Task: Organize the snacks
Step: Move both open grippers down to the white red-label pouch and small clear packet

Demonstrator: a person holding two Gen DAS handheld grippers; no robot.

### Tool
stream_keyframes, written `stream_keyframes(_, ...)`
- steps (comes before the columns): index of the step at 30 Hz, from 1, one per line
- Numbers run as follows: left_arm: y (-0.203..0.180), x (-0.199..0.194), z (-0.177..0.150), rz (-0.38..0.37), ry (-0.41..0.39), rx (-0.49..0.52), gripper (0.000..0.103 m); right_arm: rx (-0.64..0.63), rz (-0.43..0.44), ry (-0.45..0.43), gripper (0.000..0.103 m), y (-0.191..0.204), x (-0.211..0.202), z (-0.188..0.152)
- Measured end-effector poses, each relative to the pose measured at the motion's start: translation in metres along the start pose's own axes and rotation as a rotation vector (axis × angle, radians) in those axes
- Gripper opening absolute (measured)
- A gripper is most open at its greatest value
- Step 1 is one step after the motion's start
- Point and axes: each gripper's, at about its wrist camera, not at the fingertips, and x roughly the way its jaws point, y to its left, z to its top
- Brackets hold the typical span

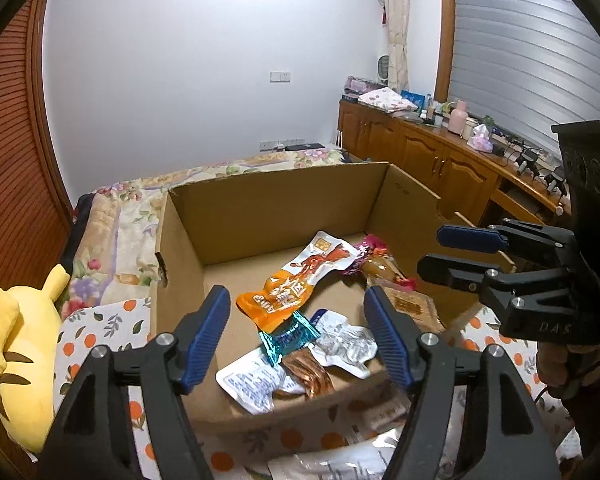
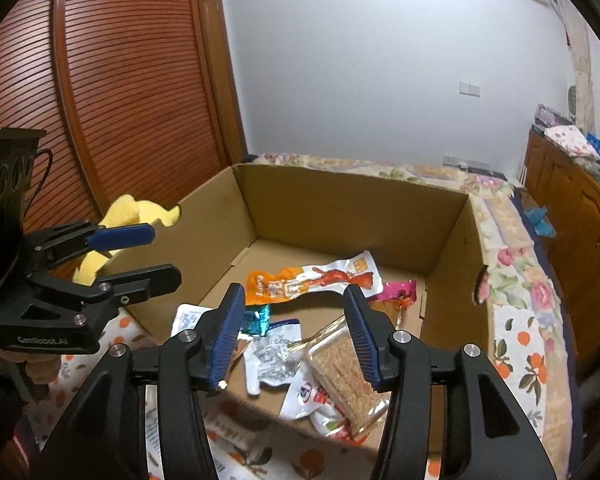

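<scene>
Light, crinkly snack packets in cardboard box, slippery, best pinched at sealed edges.
Left gripper and right gripper both open, empty; more packets at six o'clock.

The left claw carries the words "GenRobot.AI" in pale letters on its black body. The right claw carries the letters "DAS" on its body. The print on the snack packets is too small to read.

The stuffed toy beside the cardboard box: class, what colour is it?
Yellow with dark stripes; the stuffed toy shows best in the left wrist view.
</scene>
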Motion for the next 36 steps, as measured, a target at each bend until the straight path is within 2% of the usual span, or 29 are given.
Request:
stream_keyframes(9, -0.009, -0.023, -0.022, -0.01, 0.006, 0.007, 0.071, -0.037, 0.013, -0.026, 0.053, 0.021, -0.034, -0.009)
stream_keyframes(17, -0.009, -0.031, -0.059, -0.008, 0.055, -0.01, 0.071, -0.089, 0.039, 0.016, 0.053, 0.042, -0.041, -0.033)
stream_keyframes(29, -0.009, -0.044, -0.096, -0.001, 0.084, -0.009, 0.071, -0.121, 0.07, 0.124, 0.051, 0.052, -0.02, -0.072)
stream_keyframes(36, -0.009, -0.038, -0.109, -0.01, 0.106, -0.023, 0.071, -0.162, 0.106, 0.235, 0.051, 0.058, 0.02, -0.085)
